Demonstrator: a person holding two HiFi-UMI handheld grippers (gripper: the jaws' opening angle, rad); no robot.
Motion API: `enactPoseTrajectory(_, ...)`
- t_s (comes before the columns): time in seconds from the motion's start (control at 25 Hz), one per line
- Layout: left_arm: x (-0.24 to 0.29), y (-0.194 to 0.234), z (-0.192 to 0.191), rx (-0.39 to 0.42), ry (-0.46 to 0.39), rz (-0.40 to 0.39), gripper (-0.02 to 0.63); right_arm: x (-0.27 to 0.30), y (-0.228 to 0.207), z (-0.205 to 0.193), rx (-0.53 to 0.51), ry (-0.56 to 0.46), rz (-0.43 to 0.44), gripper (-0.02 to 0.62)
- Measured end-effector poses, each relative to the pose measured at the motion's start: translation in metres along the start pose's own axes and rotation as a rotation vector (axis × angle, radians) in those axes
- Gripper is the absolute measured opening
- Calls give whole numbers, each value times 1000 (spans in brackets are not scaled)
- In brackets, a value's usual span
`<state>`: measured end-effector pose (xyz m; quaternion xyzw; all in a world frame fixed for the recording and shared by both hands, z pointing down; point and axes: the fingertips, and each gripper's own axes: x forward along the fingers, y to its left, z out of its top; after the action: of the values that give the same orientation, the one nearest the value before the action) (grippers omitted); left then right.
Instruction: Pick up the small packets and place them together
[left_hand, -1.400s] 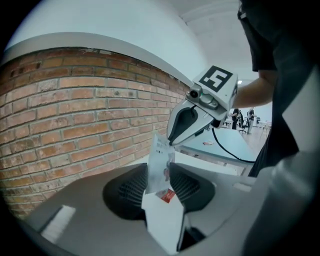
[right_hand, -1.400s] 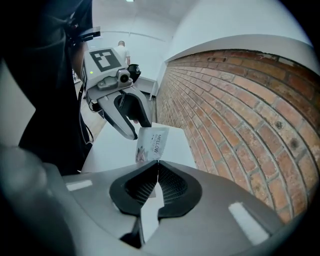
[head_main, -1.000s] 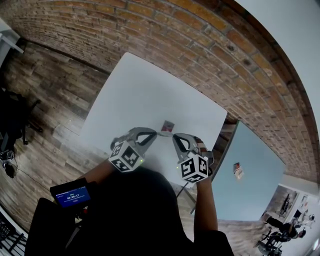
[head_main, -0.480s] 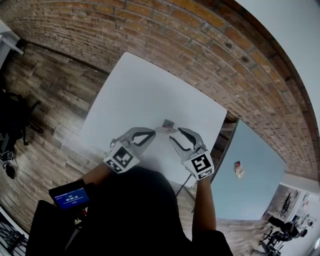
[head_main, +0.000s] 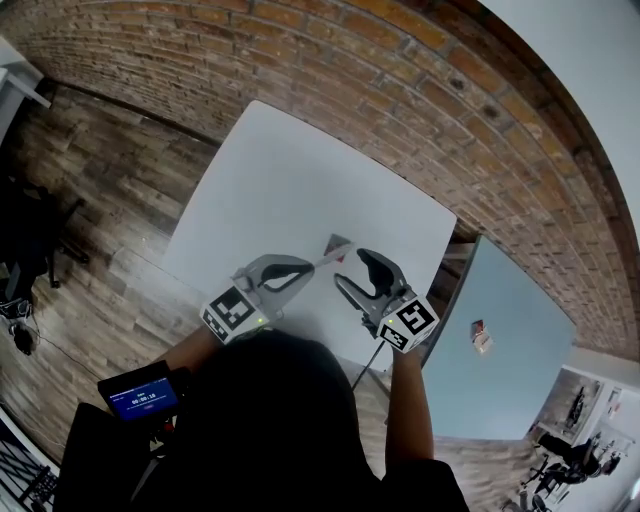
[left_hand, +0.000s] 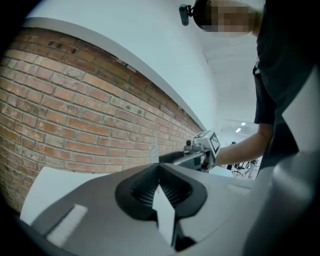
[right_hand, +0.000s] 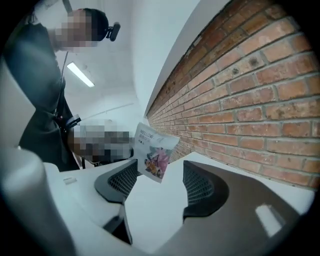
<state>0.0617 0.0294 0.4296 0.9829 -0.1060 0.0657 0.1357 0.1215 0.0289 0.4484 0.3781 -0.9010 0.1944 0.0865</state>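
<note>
- Packet (right_hand: 154, 151), small and white, printed with MELLOW and a pink-and-orange picture, hung in the air over the near right part of the white table (head_main: 280, 180).
- Left gripper (left_hand: 160, 167) had its jaws pressed together on one edge of that packet; its own view showed the packet edge-on as a thin white sheet between the ribbed pads (left_hand: 146, 187).
- Right gripper (head_main: 352, 272) stood just beside the left one, its jaws wide apart after just opening; the packet's lower corner reached into the gap at their tips, close to one pad (right_hand: 122, 180), and neither pad pressed on it.
- Both grippers pointed away from the person, towards the brick wall (head_main: 420, 90), with their marker cubes nearest the body.
- Right gripper's marker cube and the bare forearm behind it showed in the left gripper view, beyond the closed jaws.
- Wooden floor (head_main: 100, 190) lay to the left of the table.
- Pale blue table (head_main: 510, 370) stood well apart to the right, with another small item (head_main: 477, 338) on it, too small to make out.
</note>
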Motion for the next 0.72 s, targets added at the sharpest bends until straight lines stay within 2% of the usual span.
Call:
enactPoseTrajectory(0.08, 0, -7, 4, 21, -6, -24, 2, 1, 2, 0, 28, -20, 44, 298)
enactPoseTrajectory(0.32, 3, -22, 3, 13, 5, -95, 2, 0, 6, 10, 73, -81, 140, 296)
enactPoseTrajectory(0.4, 3, -20, 0, 0, 9, -88, 2, 0, 12, 11, 77, -85, 184, 247)
enactPoseTrajectory(0.44, 2, -18, -2, -7, 13, -76, 2, 0, 13, 11, 83, -89, 189, 195)
enactPoseTrajectory(0.52, 0, -8, -8, -31, 24, -33, 2, -1, 10, 8, 94, -92, 170, 134)
enactPoseTrajectory(0.64, -5, 6, -18, -72, 52, 35, 2, -3, 13, 2, 117, -88, 187, 81)
enactPoseTrajectory(0.72, -8, 10, -25, -94, 74, 53, 2, -2, 20, -1, 141, -95, 225, 77)
